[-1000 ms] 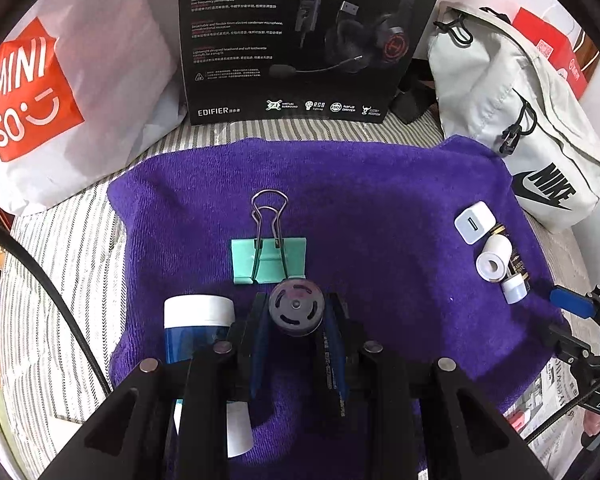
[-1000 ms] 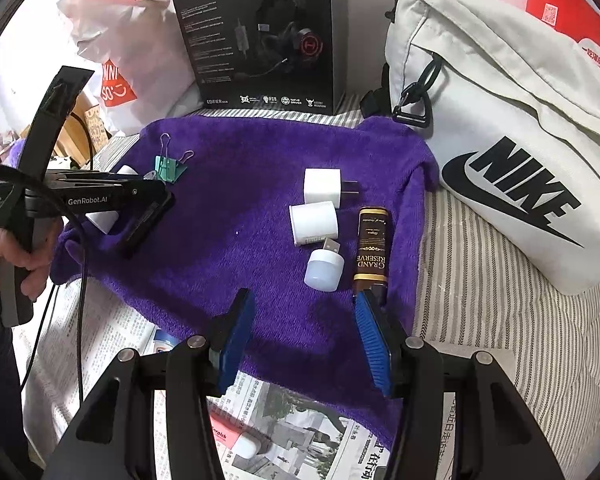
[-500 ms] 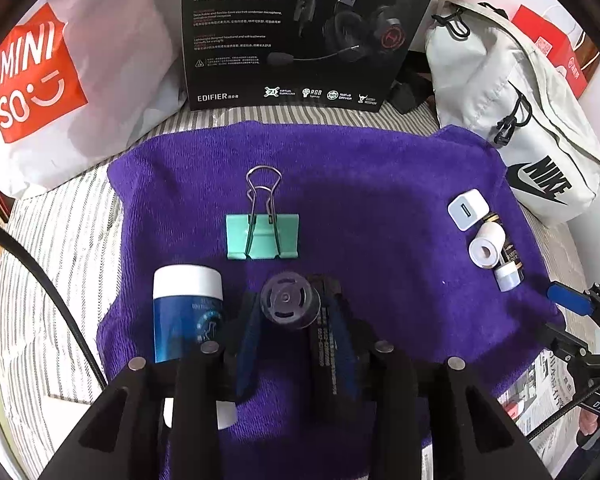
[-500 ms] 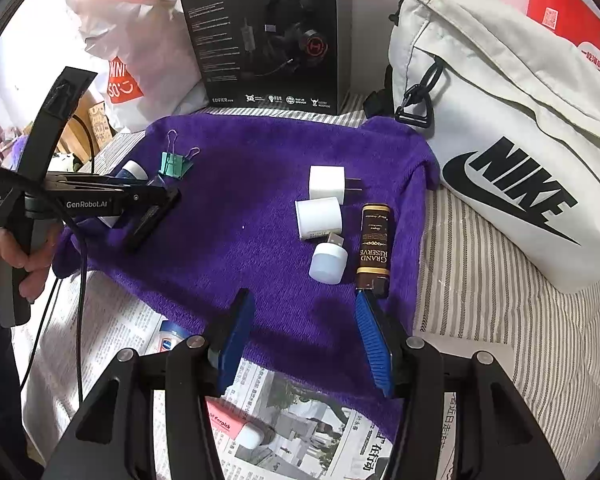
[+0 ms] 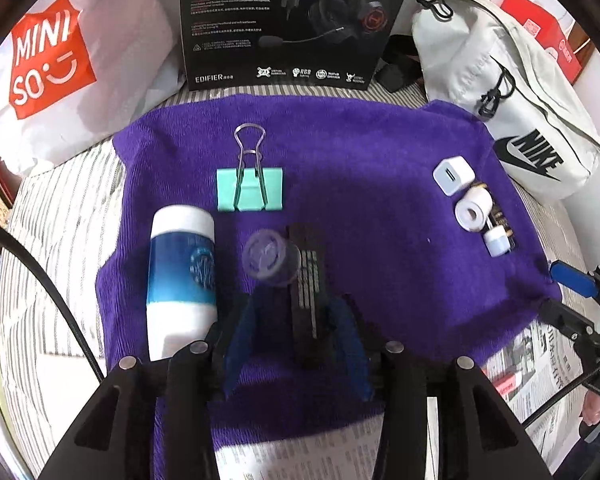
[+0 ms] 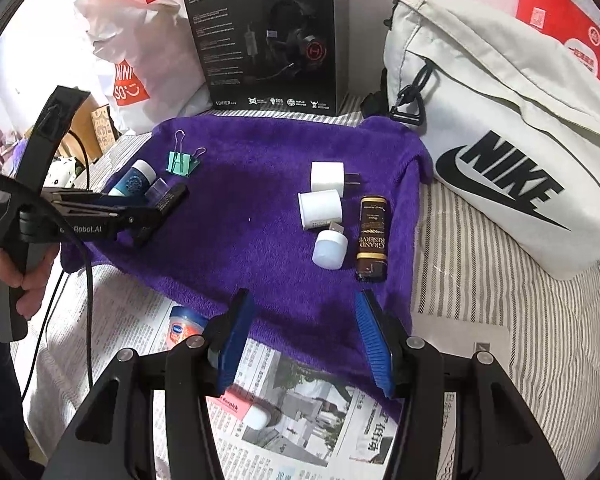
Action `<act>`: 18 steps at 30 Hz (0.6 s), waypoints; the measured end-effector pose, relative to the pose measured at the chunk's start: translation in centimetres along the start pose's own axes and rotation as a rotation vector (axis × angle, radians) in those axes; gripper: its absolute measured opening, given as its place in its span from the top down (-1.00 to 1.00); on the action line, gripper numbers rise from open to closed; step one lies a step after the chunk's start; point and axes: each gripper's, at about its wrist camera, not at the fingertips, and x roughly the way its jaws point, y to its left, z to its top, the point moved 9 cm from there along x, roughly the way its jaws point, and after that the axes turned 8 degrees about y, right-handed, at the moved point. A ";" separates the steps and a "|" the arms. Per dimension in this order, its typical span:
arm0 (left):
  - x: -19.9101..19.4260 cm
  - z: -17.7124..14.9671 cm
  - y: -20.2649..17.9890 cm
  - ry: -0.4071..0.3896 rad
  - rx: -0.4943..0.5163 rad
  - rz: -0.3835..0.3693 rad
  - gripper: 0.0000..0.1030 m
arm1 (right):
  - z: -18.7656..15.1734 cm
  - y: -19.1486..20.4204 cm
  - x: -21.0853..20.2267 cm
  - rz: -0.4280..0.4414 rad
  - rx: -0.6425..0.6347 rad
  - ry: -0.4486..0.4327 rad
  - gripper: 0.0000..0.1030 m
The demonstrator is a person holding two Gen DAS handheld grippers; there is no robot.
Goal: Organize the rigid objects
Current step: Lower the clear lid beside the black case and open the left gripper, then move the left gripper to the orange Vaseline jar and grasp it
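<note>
Left gripper (image 5: 296,332): we see its jaws opening over the purple towel (image 5: 360,140); a small purple-capped vial (image 5: 270,258) and a black ribbed piece (image 5: 308,280) lie between the blue pads, and we judge the pads no longer press on them
Blue and white bottle (image 5: 182,276): lying on the towel's left part, just left of the vial and the left gripper
Green binder clip (image 5: 250,188): flat on the towel beyond the vial, its wire handles pointing away from us
Towel's right side: we find a white plug adapter (image 6: 328,176), a white cylinder (image 6: 320,210), a small pale USB light (image 6: 330,248) and a dark brown tube (image 6: 373,238) lettered GRAND RESERVE, close together in a cluster
Right gripper (image 6: 304,340): jaws parted and empty, hovering over the towel's near edge where newspaper (image 6: 308,420) shows beneath
Person's hand (image 6: 24,280): wrapped round the left gripper's handle at the far left of the right wrist view
Backdrop: a MINISO bag (image 5: 60,60), a black headset box (image 5: 284,20) and a white NIKE bag (image 6: 500,140) stand behind the towel
</note>
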 end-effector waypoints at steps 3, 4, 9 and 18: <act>-0.6 -0.8 0.0 -0.008 -0.005 0.007 0.19 | -0.6 -0.2 -0.6 -0.001 0.018 -0.009 -0.03; -0.8 -0.9 -0.1 -0.014 -0.007 0.007 0.19 | -0.7 -0.3 -0.7 0.000 0.022 -0.011 -0.03; -3.0 -2.0 -0.8 -0.060 0.004 0.013 0.19 | -2.2 -1.0 -2.0 -0.016 0.060 -0.019 -0.03; -4.8 -4.9 -5.1 -0.107 0.050 -0.011 0.19 | -5.2 -3.6 -4.4 -0.046 0.165 -0.036 -0.03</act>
